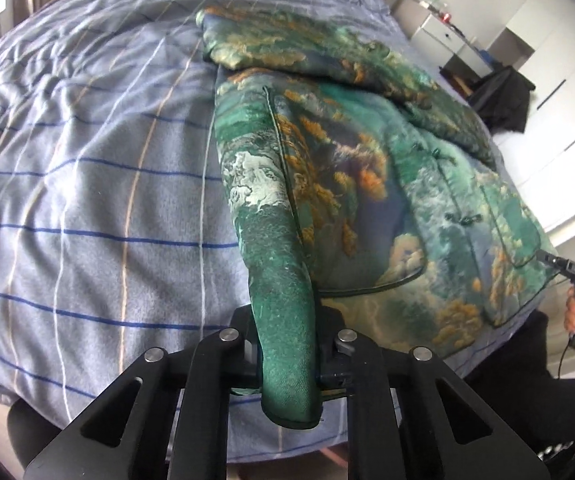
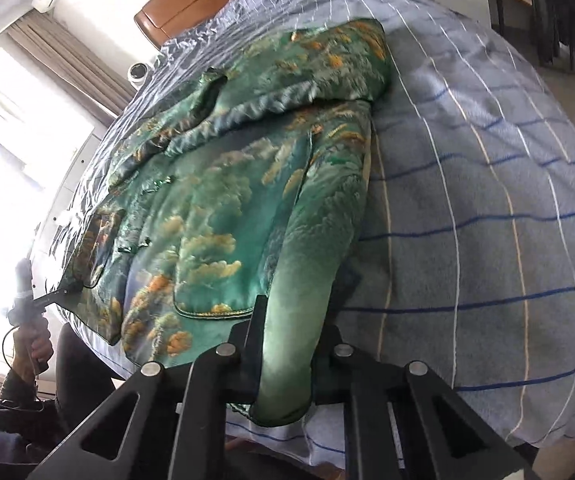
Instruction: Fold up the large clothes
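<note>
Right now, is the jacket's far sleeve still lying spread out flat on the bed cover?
No. The far sleeve is already folded across the green jacket, lying over its chest.

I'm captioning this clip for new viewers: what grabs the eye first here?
A shiny green jacket with a gold cloud print lies spread on the blue striped bedsheet. Each gripper is shut on a bottom corner of it: the left gripper at one corner, the right gripper at the other.
</note>
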A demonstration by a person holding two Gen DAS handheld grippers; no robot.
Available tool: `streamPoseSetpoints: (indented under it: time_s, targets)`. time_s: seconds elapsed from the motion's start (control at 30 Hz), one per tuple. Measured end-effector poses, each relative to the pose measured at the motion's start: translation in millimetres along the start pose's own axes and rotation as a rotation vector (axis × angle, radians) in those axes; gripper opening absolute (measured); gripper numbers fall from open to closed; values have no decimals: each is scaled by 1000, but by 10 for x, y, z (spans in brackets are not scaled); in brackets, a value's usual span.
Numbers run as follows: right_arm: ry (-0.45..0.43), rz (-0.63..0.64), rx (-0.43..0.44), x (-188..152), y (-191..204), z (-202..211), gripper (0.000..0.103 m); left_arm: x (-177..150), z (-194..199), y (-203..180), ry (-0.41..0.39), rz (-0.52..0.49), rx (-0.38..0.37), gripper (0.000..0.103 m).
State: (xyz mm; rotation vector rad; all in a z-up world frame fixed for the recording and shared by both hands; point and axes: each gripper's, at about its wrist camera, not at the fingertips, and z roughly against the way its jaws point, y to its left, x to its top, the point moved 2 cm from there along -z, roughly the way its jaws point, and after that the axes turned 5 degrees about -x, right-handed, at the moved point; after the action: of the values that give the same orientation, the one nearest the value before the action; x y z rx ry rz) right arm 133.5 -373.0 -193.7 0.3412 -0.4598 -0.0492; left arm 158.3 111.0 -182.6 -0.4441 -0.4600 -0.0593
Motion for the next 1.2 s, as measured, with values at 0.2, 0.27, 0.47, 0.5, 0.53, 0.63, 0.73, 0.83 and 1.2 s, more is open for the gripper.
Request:
streamPoseSetpoints:
  time_s: [0.2, 0.27, 0.47, 0.5, 0.53, 0.63, 0.73, 0.83, 1.2]
  targets:
    - [-23, 31, -3, 14, 68, 214, 15, 2, 196, -37, -28, -12, -15, 13]
    - [-28, 37, 0, 7, 96, 257, 15, -5, 238, -48, -27, -20, -13, 13]
    - [-11, 57, 13, -19, 111, 303, 15, -114, 352, -69, -9, -45, 7, 12]
    - [-4, 60, 15, -30, 111, 313, 15, -155, 375, -64, -5, -47, 9, 12]
    - [1, 63, 17, -23, 108, 318, 15, -207, 402, -58, 1, -50, 13, 12]
    - [20, 72, 24, -72, 117, 359, 15, -392, 485, -38, 25, -47, 15, 12]
    - [32, 73, 39, -217, 135, 477, 15, -626, 568, -17, 70, -37, 8, 12]
    - [60, 64, 58, -369, 150, 601, 15, -811, 673, -45, 117, -42, -3, 12]
    - [-71, -50, 281, 414, 181, 972, 14, 400, 1228, 130, -139, 121, -228, 11]
